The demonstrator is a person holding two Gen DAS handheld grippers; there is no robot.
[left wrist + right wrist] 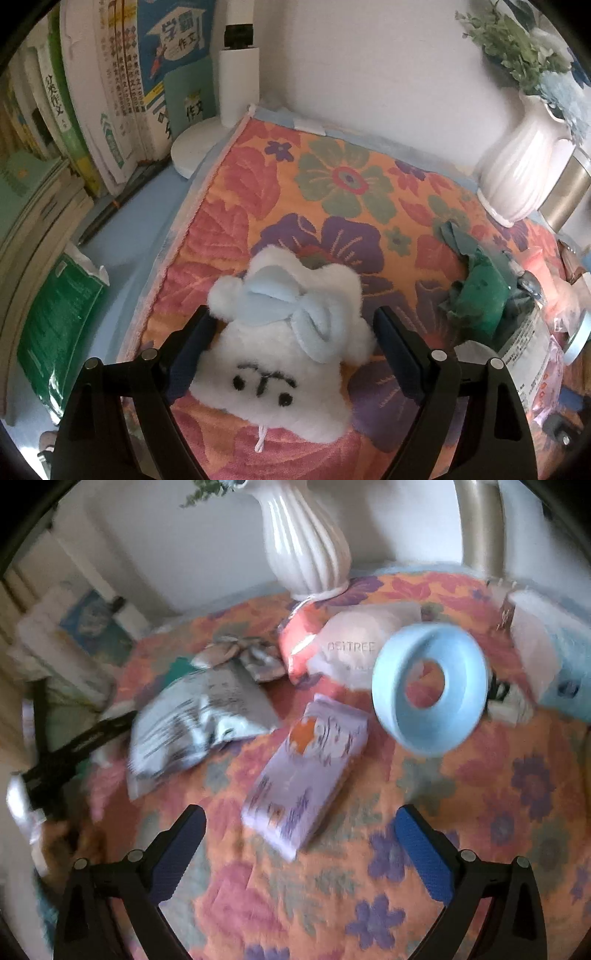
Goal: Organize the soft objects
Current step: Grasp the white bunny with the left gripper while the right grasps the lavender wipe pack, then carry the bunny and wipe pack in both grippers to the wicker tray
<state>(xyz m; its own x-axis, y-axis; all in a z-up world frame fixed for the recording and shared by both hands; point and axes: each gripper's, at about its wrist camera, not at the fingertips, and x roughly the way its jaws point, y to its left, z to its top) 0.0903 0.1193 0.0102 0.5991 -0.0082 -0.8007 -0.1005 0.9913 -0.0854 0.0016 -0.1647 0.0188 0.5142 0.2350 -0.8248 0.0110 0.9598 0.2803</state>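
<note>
Left wrist view showed a floral cloth (343,177) over the table, a white vase (524,173) at its far edge, and a white plush (288,343) lying on the cloth between the left gripper's (291,354) spread jaws. The right gripper (301,849) was open and empty, just short of a lilac pack (306,771), beyond it a blue ring (430,690).

Soft daylight; fisheye vignetting; right-wrist view motion-blurred

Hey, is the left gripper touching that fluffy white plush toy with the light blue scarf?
Cannot tell. In the left wrist view, the open left gripper straddles the fluffy white plush toy; its fur reaches the left finger, but real contact isn't plain, and a gap shows beside the right finger.
</note>
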